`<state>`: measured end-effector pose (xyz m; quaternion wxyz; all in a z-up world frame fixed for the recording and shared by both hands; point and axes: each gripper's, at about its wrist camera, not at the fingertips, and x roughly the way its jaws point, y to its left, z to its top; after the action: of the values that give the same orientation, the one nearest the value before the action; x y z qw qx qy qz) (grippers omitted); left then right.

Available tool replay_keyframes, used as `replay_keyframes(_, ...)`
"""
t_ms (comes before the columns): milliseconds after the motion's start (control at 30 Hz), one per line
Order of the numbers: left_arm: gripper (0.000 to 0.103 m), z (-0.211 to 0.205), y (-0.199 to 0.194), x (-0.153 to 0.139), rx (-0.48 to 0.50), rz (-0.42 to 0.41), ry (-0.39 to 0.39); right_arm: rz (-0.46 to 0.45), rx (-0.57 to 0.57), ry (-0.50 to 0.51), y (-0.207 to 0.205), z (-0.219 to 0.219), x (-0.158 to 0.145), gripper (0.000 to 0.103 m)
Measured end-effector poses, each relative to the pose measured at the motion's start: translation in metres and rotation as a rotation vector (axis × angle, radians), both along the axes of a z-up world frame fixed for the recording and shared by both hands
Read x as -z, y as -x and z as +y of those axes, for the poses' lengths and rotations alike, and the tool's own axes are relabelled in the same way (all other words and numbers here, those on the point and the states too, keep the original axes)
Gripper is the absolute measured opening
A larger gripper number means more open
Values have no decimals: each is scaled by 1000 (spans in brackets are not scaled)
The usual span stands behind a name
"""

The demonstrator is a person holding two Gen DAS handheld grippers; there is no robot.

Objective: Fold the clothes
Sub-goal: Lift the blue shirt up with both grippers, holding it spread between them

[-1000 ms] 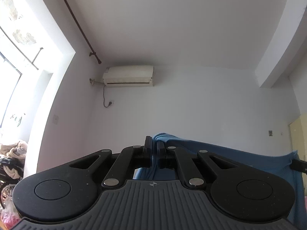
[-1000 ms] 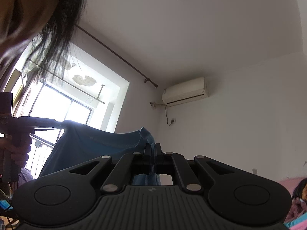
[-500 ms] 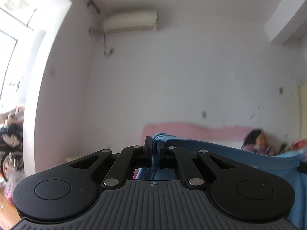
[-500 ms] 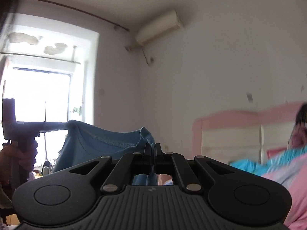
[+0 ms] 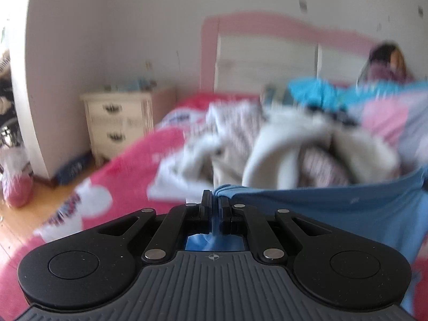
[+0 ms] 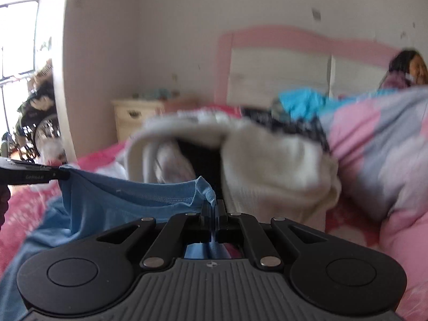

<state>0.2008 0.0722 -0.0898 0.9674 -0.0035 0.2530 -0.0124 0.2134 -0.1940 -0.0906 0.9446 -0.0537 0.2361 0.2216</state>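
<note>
1. The left gripper (image 5: 215, 200) has its jaws pressed together on a bunched corner of the blue garment (image 5: 334, 208), and a sliver of blue cloth shows in the slot behind the fingers.
2. The right gripper (image 6: 213, 204) is clamped the same way on another corner of the blue garment (image 6: 128, 200), with a small tuft of hem poking up above the fingertips.
3. The garment hangs stretched between the two grippers. In the right wrist view its stitched edge sags from the near jaws across to the left gripper (image 6: 60, 174) at the picture's left edge, and the body of the cloth drops below that edge toward the bedding.
4. Beneath and around the cloth lies a red and pink bedspread (image 5: 128, 160) with white patches.
5. Just beyond the garment sits a heap of clothes (image 5: 281, 144), cream and striped, blurred.
6. Farther back on the bed are a bright turquoise item (image 5: 315, 91) and a pink and grey quilt (image 6: 379, 144).
7. A cream nightstand (image 5: 117, 120) stands beside the bed at the left, against the wall.
8. A pink and white headboard (image 5: 267, 50) closes the far end, with a person (image 6: 409, 69) at its right.
</note>
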Motion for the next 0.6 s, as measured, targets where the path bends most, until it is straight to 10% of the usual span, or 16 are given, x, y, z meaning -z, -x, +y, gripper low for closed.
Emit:
replay_keyframes(200,3,-11,4,45,15,109,-6,78,-5,-10,3,-10,16,3)
replay_keyframes(600,3,20,114,-58,-12,-155,153,-47,-139,-186,92,-45,-80,3)
